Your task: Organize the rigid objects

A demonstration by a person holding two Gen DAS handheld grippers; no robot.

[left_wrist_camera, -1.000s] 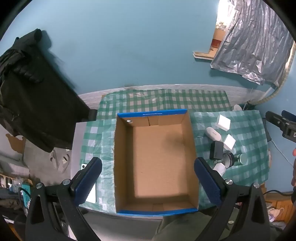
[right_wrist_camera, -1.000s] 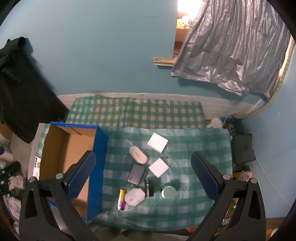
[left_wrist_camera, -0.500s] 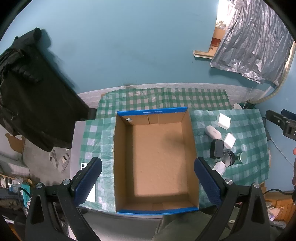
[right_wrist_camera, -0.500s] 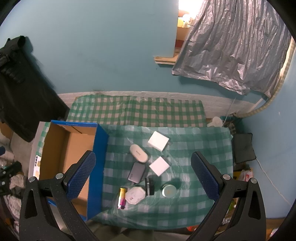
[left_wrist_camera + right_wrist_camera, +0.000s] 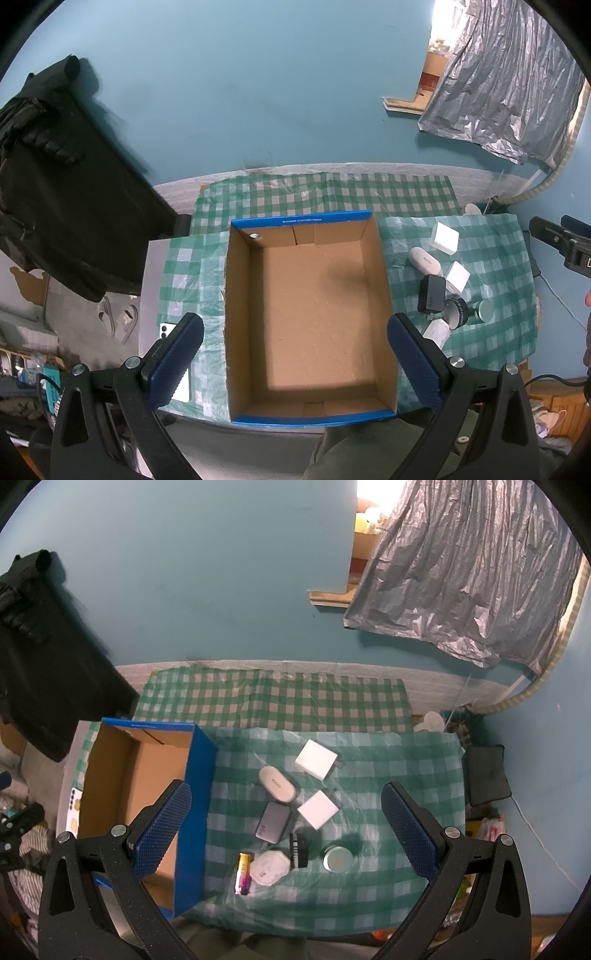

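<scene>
An empty cardboard box with a blue rim (image 5: 301,221) (image 5: 201,775) sits on the green checked cloth. My left gripper (image 5: 295,354) hangs open high above it. To the box's right lie two white square boxes (image 5: 316,759) (image 5: 317,809), a white oval case (image 5: 277,783), a grey charger (image 5: 272,822), a black ridged piece (image 5: 298,850), a white octagonal case (image 5: 269,867), a yellow-purple battery (image 5: 243,873) and a round green tin (image 5: 337,859). My right gripper (image 5: 288,830) is open, high above these items and holding nothing.
The table (image 5: 369,904) stands against a blue wall. Black clothing (image 5: 55,184) hangs at the left, a silver sheet (image 5: 461,572) at the upper right. A phone (image 5: 173,362) lies on the table left of the box. A black cushion (image 5: 485,775) sits off the right edge.
Both views shifted only slightly; the items and the box stay where they were, and both grippers remain open.
</scene>
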